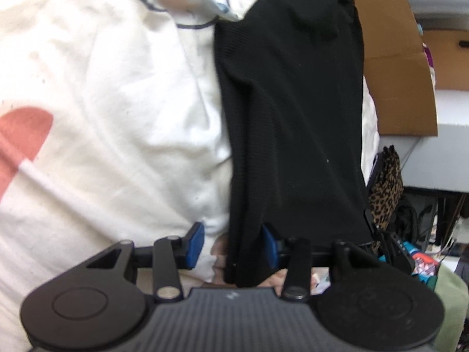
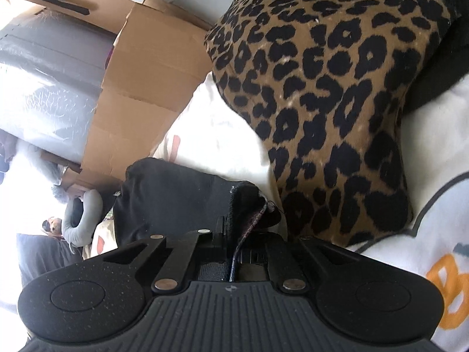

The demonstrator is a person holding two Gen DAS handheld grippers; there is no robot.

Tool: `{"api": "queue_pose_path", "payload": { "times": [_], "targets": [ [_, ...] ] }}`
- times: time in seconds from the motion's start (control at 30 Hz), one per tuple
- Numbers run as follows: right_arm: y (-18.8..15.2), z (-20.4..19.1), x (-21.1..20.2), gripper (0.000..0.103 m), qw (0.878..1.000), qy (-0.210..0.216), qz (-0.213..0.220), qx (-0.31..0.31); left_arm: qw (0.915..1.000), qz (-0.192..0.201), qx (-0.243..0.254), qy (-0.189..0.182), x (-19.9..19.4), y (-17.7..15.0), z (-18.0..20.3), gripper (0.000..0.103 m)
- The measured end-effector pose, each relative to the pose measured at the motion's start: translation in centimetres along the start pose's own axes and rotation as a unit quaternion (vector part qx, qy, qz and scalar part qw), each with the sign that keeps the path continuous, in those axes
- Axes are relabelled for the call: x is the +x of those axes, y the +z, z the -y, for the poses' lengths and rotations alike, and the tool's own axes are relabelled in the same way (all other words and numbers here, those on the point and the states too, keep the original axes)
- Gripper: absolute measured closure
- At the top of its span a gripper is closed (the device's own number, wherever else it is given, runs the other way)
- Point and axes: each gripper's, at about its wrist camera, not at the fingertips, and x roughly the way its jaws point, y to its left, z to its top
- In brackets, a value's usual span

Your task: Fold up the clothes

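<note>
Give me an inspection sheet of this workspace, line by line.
Surface: white printed bedding, wrinkled.
Job's things: black garment stretched across the bedding; leopard-print garment lying on it.
Clutter: cardboard box; plastic-wrapped grey bundle.
Grippers: left gripper open, black fabric draped against one blue pad; right gripper shut on the black garment's edge.
Cables: nothing seen for certain.
Surroundings: more piled items at the edges, too blurred to name.

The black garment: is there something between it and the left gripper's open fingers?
Nothing visible. The black garment hangs into the gap of the left gripper; its edge lies against the right blue pad. The left pad is apart from it, with only white bedding behind.
</note>
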Motion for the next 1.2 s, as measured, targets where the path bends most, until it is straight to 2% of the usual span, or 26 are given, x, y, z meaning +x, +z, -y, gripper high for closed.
{"api": "queue_pose_path", "payload": {
  "times": [0.07, 0.27, 0.43, 0.57, 0.63, 0.7, 0.73, 0.83, 0.93, 1.2],
  "targets": [
    [0.1, 0.2, 0.2, 0.098, 1.000, -0.008, -0.005, -0.003, 0.9999, -0.003, -0.007, -0.011, 1.8, -1.8, 0.3, 0.056],
    [0.0, 0.9, 0.5, 0.098, 1.000, -0.018, -0.017, 0.000, 0.9988, -0.023, -0.010, -0.042, 5.3, -2.3, 1.9, 0.056],
    [0.1, 1.0, 0.6, 0.098, 1.000, -0.018, -0.020, -0.001, 0.9965, -0.020, -0.039, -0.070, 6.3, -2.7, 1.6, 0.057],
    [0.1, 1.3, 0.8, 0.098, 1.000, -0.015, -0.019, 0.007, 0.9945, -0.011, -0.065, -0.081, 7.0, -3.5, 1.3, 0.079],
    [0.1, 1.6, 0.9, 0.095, 1.000, -0.015, -0.019, 0.015, 0.9949, -0.006, -0.064, -0.078, 6.8, -3.7, 1.2, 0.082],
    [0.2, 2.2, 1.1, 0.094, 0.999, -0.020, -0.016, 0.034, 0.9948, -0.003, -0.067, -0.077, 9.7, -3.7, 3.4, 0.086],
    [0.3, 2.5, 1.2, 0.094, 0.999, -0.021, -0.015, 0.044, 0.9950, -0.002, -0.065, -0.076, 9.7, -3.6, 3.5, 0.089],
    [0.8, 3.0, 1.6, 0.095, 0.998, -0.018, -0.014, 0.052, 0.9968, 0.000, -0.049, -0.063, 5.7, -3.3, 0.0, 0.093],
    [1.1, 2.6, 2.1, 0.098, 0.999, -0.029, -0.022, 0.032, 0.9971, 0.002, -0.048, -0.058, 2.9, -3.3, -1.3, 0.097],
    [1.8, 0.6, 0.8, 0.099, 0.998, -0.043, -0.029, 0.034, 0.9982, 0.020, -0.023, -0.051, -0.9, -3.3, 0.3, 0.098]
  ]
}}
